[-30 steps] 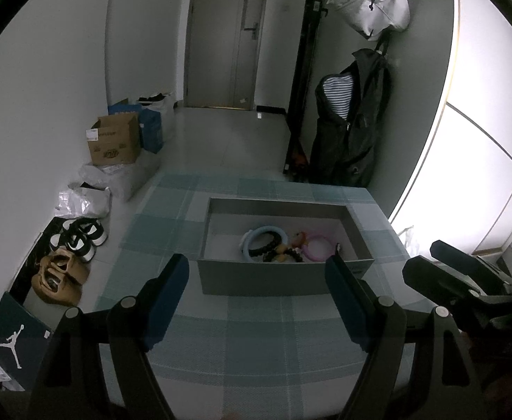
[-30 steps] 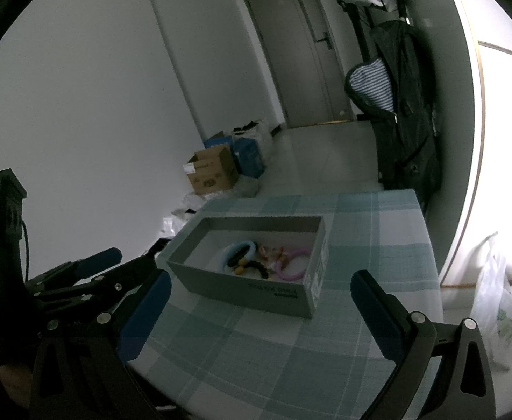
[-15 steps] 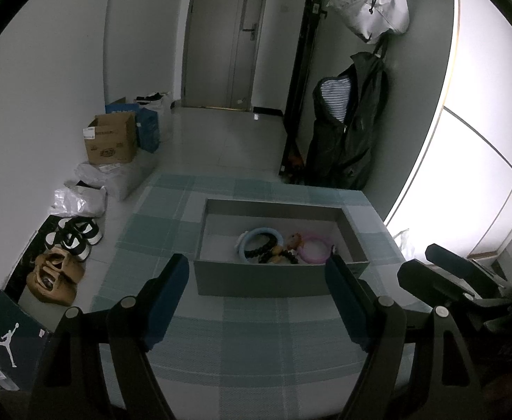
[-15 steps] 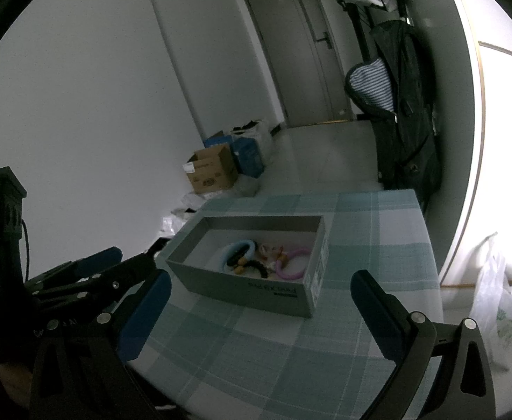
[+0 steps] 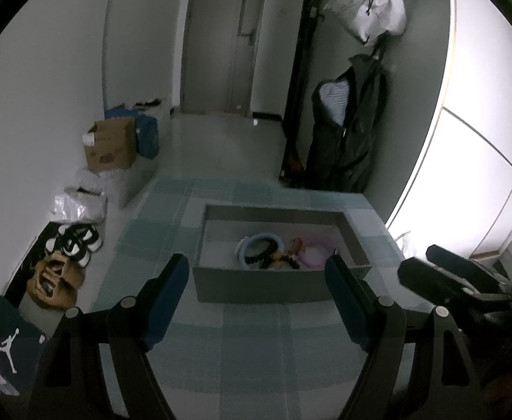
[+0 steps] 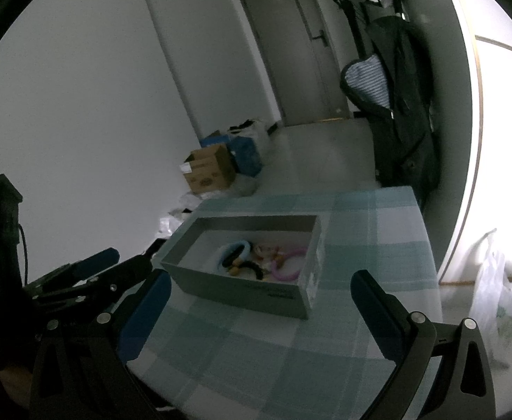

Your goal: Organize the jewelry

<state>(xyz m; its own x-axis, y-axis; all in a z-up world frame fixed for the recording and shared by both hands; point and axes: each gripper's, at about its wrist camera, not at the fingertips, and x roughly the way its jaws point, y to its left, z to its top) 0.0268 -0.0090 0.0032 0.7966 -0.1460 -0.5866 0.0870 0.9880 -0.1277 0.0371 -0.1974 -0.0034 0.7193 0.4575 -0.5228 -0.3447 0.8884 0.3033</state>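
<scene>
Grey box [image 5: 263, 285] of jewelry on a checked tablecloth [image 5: 242, 346]; both grippers empty.

Markings: white jumping-figure logo on a dark shoebox [image 5: 9, 344] on the floor at left; dark print on the grey box's near wall and on a brown carton [image 5: 111, 145] by the wall, both unreadable. Contents of the grey box (all toward its right half): pale blue ring [image 5: 259, 245], black beaded bracelet [image 5: 266, 257], pink ring [image 5: 313, 252], small orange-brown pieces too blurred to identify. Left gripper [image 5: 257, 285] stands wide apart, near side of the box, gripping nothing. Right gripper [image 6: 257, 301] likewise spread, clear of the box.
</scene>
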